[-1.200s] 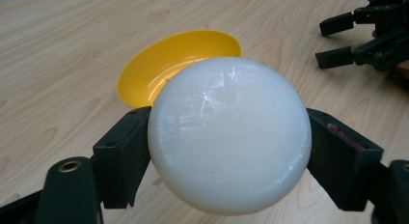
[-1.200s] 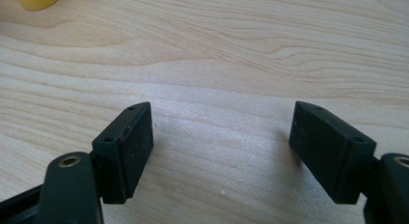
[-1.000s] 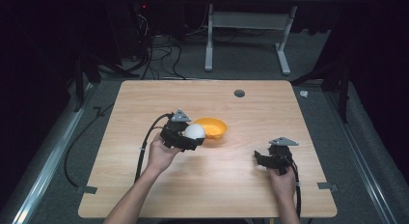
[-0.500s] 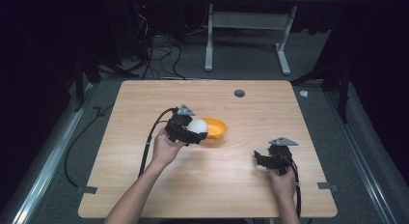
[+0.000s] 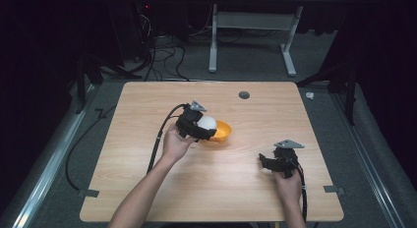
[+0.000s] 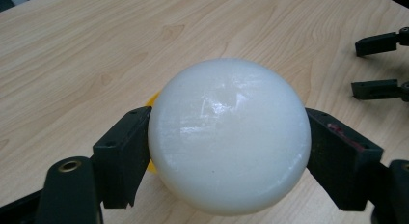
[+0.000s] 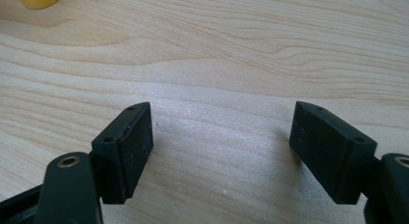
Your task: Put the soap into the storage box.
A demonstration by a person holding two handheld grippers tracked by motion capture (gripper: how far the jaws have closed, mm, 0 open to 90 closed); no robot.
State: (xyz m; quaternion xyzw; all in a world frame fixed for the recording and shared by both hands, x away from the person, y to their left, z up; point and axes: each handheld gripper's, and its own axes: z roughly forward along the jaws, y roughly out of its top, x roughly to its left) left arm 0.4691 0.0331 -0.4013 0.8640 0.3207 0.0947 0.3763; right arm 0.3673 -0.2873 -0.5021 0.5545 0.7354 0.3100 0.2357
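- White ball [image 6: 227, 137] is the star here, but going big to small, so: the wooden tabletop [image 5: 147, 115] takes up the middle of the high view, light wood grain, with dark floor all around it and a white frame leg in the upper middle of the frame.
- Person's forearms come in from the bottom edge of the high view, one at lower left reaching up toward the centre, one at lower right.
- Left tool [image 5: 204, 127] sits just left of centre in the high view, its jaws clamped on the white ball, one jaw on each side. In the left gripper view the ball is dead centre and pretty glossy, with both black jaws pressed against its sides.
- Right tool [image 5: 268, 162] is at lower right of the high view, low over the tabletop and well apart from the ball. Its jaws are spread wide with nothing between them, just bare wood in the right gripper view.
- Orange bowl [image 5: 222, 133] is right under and beside the ball, near the centre of the high view; can't tell if the ball touches it. A sliver of it peeks out left of the ball in the left gripper view, and a yellowish bit shows at the upper left corner of the right gripper view.
- Small dark round spot [image 5: 244, 95] on the tabletop, upper middle, near the far edge.
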